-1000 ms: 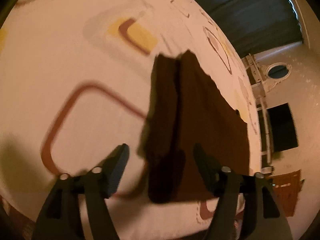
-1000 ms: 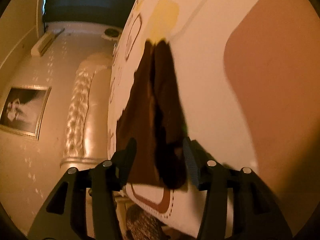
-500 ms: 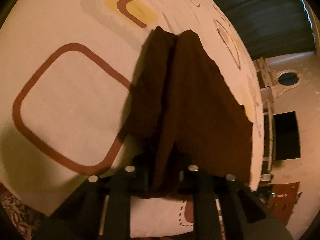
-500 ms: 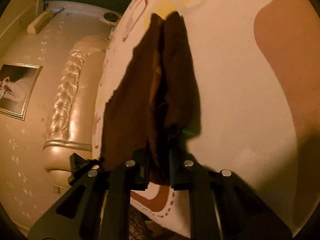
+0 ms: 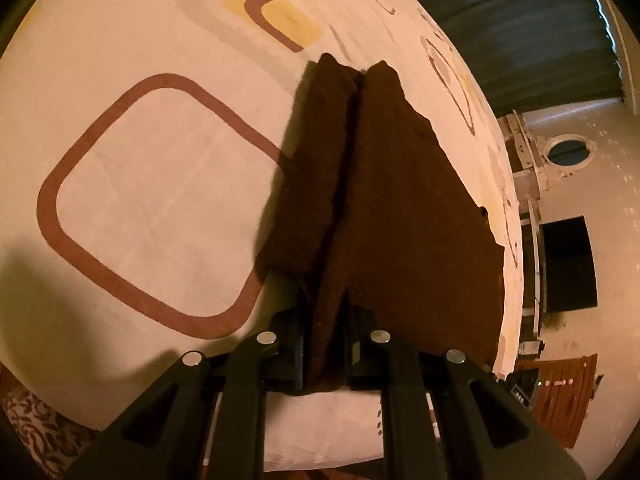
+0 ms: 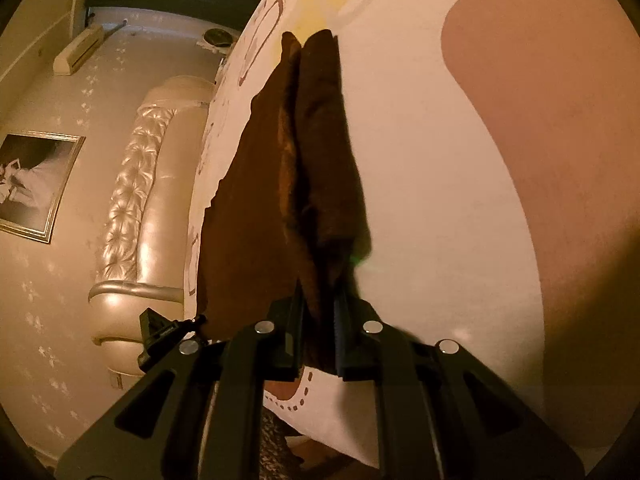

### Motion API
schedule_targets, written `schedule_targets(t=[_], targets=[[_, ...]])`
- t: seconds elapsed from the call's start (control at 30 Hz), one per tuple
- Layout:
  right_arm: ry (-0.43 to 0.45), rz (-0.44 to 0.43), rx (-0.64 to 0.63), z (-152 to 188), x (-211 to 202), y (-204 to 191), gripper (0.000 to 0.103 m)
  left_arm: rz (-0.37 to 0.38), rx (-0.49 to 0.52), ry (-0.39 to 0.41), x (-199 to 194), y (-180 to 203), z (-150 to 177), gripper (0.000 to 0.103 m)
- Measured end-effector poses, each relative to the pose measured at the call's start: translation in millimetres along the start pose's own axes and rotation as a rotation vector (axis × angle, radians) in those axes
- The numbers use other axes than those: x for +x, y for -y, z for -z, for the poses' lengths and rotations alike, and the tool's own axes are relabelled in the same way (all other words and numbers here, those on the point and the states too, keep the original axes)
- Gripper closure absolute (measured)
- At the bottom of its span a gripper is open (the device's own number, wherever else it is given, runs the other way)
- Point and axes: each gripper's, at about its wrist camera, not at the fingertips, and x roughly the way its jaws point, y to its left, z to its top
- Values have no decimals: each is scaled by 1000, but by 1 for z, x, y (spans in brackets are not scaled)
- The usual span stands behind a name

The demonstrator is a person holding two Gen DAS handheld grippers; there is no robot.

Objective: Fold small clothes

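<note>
Below, a patterned bedsheet; both grippers tight on brown cloth.

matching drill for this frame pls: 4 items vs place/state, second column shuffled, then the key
Items:
1. left gripper
2. brown cloth
3. framed picture
4. round mirror

Place or state:
A. hangs on the wall left of the tufted headboard, in the right wrist view
B. shut on a raised fold at the cloth's near edge
C. lies on the patterned bedsheet, pinched up at two spots
D. on the far wall, at the right edge of the left wrist view

Pairs: 1-B, 2-C, 3-A, 4-D

The right gripper is clamped on the cloth too.
</note>
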Motion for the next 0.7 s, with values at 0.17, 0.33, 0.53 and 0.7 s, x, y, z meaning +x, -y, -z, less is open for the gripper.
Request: schedule_targets(t=[0.17, 0.33, 0.53, 0.7], targets=[[-14, 3, -1, 2, -7, 3, 90, 42, -3, -1, -1, -4, 0, 84], [51, 77, -13, 5, -34, -4, 84, 101, -29, 2, -15, -10, -5, 61], [110, 36, -101, 9, -38, -52, 78, 107, -18, 69, -33, -17, -32, 46], [-9, -48, -180, 28, 23, -98, 78, 64, 45, 55, -10, -6, -69, 46]])
